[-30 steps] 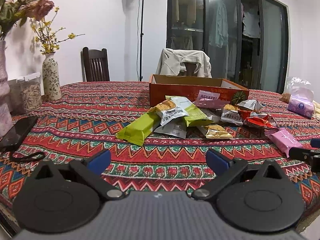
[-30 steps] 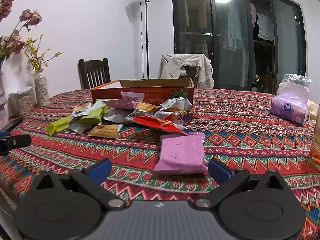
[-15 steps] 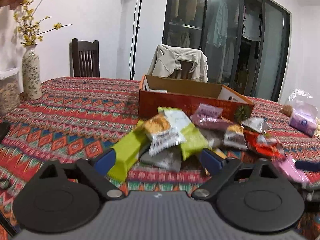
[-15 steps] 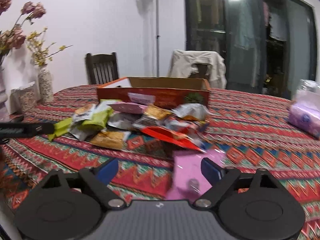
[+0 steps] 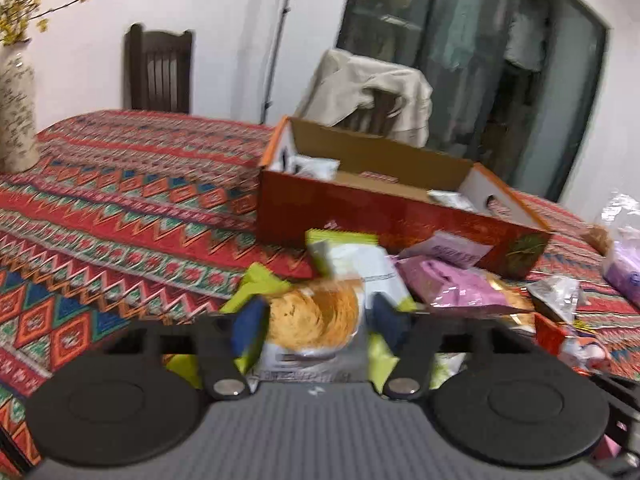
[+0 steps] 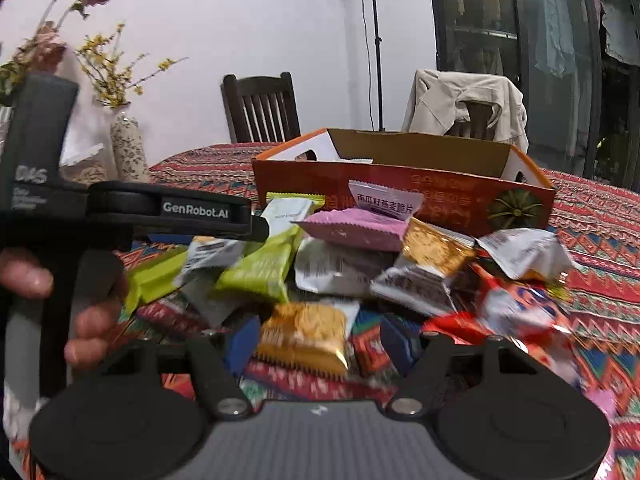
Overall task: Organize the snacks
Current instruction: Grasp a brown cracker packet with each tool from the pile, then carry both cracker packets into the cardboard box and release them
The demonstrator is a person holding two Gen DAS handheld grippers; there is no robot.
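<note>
A pile of snack packets lies on the patterned tablecloth in front of an open orange cardboard box [image 5: 396, 208], which also shows in the right wrist view [image 6: 404, 196]. My left gripper [image 5: 318, 322] is open, its blue pads on either side of a white packet with a round orange cracker picture [image 5: 316, 316]. My right gripper [image 6: 320, 344] is open, with a gold packet [image 6: 302, 336] between its fingers. Green packets [image 6: 260, 268], a pink packet [image 6: 356, 228] and a red packet [image 6: 512, 312] lie in the pile. The left gripper's body [image 6: 120, 212] shows at left in the right wrist view.
A vase with yellow flowers [image 5: 16, 112] stands at the table's left. A dark wooden chair [image 5: 160, 72] and a chair with a beige jacket [image 5: 368, 92] stand behind the table. A purple tissue pack [image 5: 624, 276] lies at the right.
Both grippers have moved forward into the snack pile. The left now straddles the cracker packet and the right straddles the gold packet; the pink packet formerly before the right gripper is out of view.
</note>
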